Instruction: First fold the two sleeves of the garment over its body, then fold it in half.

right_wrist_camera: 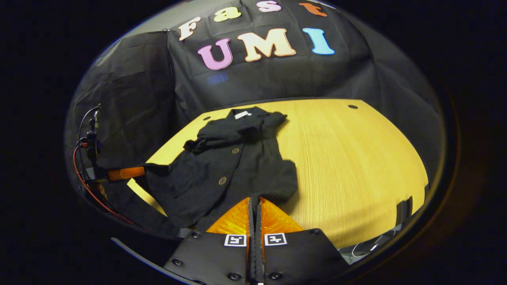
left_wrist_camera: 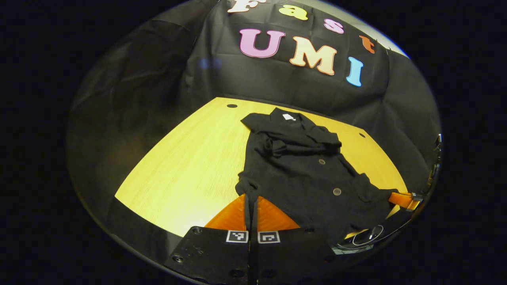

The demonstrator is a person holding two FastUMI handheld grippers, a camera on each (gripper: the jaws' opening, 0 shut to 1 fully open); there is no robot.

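Over the yellow table (left_wrist_camera: 186, 166), each tool, left (left_wrist_camera: 251, 200) and right (right_wrist_camera: 254, 202), pinches the black garment's (left_wrist_camera: 305, 170) hem, fingers closed.

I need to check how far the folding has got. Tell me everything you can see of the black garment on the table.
The garment is a black, soft-looking buttoned top lying on the yellow wooden table, collar at the far end with a white tag inside it. Round buttons run down its front. Both sleeves lie bunched across the chest. The near hem is gripped at its two corners: the left gripper and the right gripper each have their orange jaws shut on the cloth. The fabric is wrinkled, and part of the hem hangs past the table's edge.
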